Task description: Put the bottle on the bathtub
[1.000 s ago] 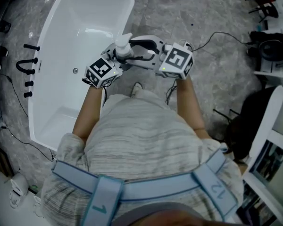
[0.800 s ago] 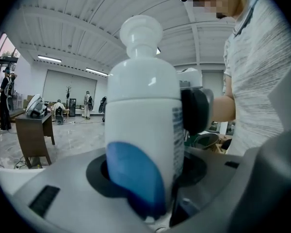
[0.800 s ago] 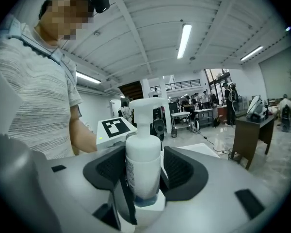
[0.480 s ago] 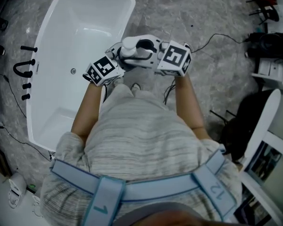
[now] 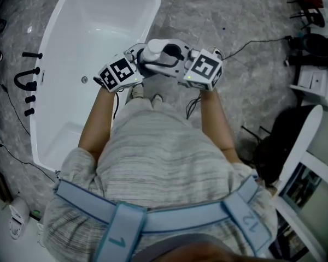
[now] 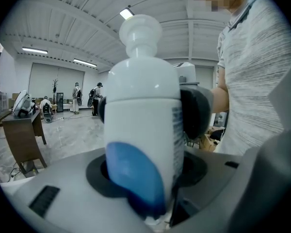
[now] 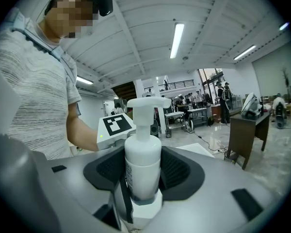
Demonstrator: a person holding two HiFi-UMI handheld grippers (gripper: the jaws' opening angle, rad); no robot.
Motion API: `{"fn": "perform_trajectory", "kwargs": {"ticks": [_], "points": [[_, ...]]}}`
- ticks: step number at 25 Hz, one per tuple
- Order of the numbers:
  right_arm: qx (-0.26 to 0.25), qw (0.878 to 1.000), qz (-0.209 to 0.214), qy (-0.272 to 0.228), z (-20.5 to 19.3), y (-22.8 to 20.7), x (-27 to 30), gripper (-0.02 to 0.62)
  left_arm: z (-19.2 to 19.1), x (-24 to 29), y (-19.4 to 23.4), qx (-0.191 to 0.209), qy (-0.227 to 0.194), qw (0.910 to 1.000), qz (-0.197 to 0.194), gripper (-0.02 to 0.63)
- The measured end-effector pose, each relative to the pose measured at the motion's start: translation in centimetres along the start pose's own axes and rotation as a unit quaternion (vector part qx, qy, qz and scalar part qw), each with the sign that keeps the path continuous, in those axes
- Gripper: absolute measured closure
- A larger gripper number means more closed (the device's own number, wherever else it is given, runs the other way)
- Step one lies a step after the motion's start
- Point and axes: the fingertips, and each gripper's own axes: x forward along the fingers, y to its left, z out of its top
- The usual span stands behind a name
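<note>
We hold pump bottle [image 5: 153, 51] near bathtub [image 5: 93, 31]; left tongs [image 6: 148, 113], right tongs [image 7: 143, 171] both clamped mid-body. Judged light, rigid, slippery; avoid pump neck.

bathtub [image 5: 98, 26] open, room inside, taps [image 5: 28, 82] off left rim

In the head view, bottle [image 5: 152, 50] body masked by left gripper [image 5: 138, 59] and right gripper [image 5: 172, 59], bathtub [image 5: 98, 15] near corner behind the person's arm, label print too blurred for me to read.
</note>
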Motion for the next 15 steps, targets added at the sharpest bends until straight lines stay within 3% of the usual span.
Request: {"fn": "perform_trajectory", "kwargs": {"ticks": [6, 15], "points": [[0.013, 1.0, -0.005, -0.004, -0.4, -0.9, 1.2, 0.373, -1.0, -0.8, 0.9, -0.007, 0.015, 0.9999, -0.004, 0.367], [0.017, 1.0, -0.005, 0.005, -1.6, -2.4, 3.6, 0.373, -3.2, -1.8, 3.0, -0.027, 0.031, 0.9984, 0.039, 0.365]]}}
